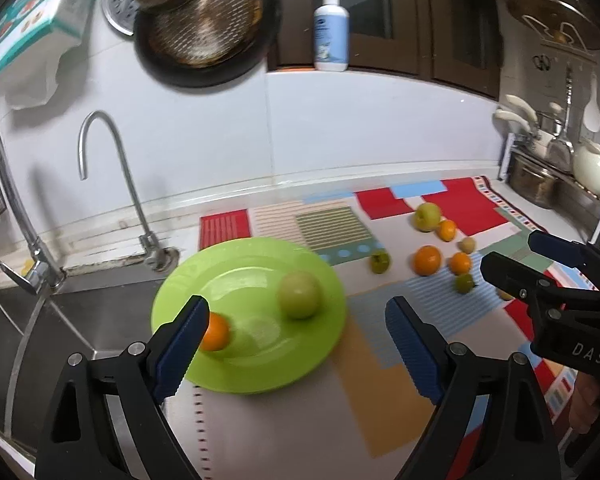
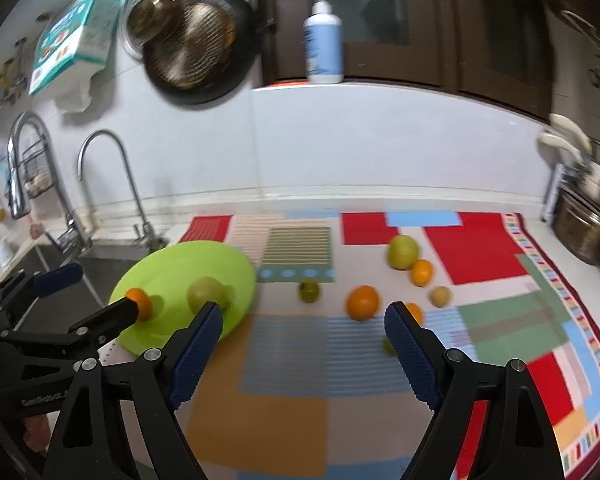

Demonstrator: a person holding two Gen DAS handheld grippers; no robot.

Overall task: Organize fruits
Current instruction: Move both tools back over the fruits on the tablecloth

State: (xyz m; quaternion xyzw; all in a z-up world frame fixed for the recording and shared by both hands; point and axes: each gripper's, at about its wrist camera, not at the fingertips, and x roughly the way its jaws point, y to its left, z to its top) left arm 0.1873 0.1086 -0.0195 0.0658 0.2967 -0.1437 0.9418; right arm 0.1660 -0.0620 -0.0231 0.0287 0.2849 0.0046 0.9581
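On green plate (image 1: pixel 236 376): apple (image 1: pixel 299 294), orange (image 1: pixel 215 332).

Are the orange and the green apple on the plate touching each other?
Apart. In the left wrist view, bare plate shows between the orange and the green apple; the right wrist view shows the same gap.

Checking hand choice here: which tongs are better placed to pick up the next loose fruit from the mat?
Right. The right tongs hang open over the patterned mat, facing the large round orange; the left tongs hang open over the lime-green plate.

Black frames, ribbed blue jaws, silver screws
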